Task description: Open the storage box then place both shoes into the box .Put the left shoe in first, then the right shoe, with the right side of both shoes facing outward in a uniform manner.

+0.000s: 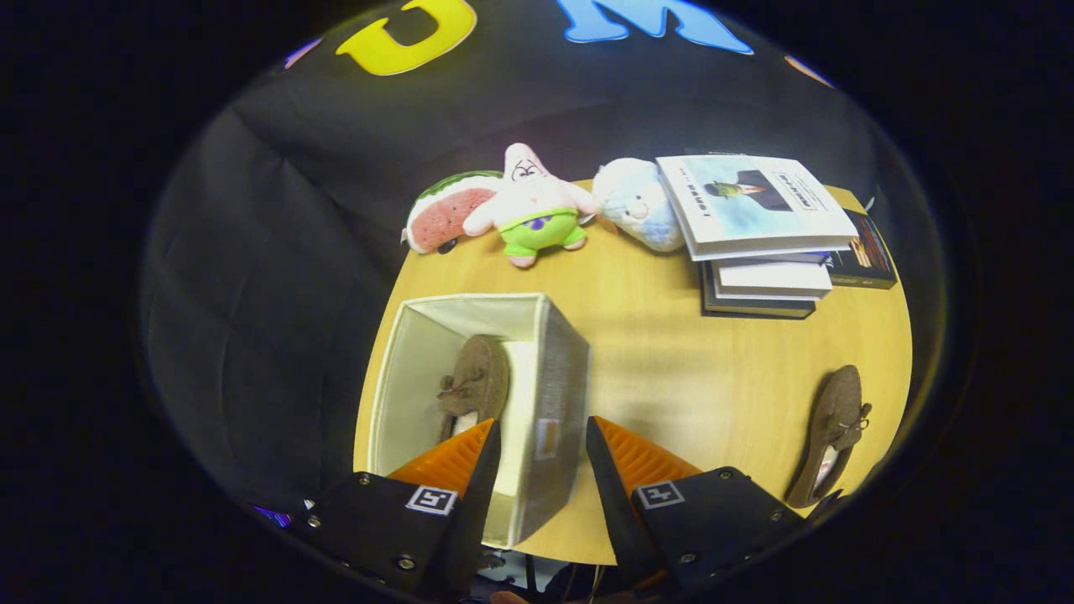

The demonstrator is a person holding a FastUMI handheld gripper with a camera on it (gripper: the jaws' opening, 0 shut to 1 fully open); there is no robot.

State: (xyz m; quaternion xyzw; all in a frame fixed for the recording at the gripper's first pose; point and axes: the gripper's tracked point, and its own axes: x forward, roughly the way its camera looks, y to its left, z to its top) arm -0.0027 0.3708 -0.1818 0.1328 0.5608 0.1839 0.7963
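Inside open cream fabric storage box (537, 394), just ahead of fingers: one brown suede loafer (475, 387). Second brown loafer (832, 432) on wooden table (671, 369) at 3 o'clock, well apart. Gripper (541, 440) spread open, empty, straddling box's near wall.

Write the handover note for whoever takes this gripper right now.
Gripper: open, holding nothing, its fingers straddling the near right wall of the storage box.
Box: open on the wooden table.
Done: one brown shoe lies inside the box, just ahead of one finger.
Left: the second shoe lies on the table to the right, beyond the fingers; pick it up and place it in the box facing the same way.
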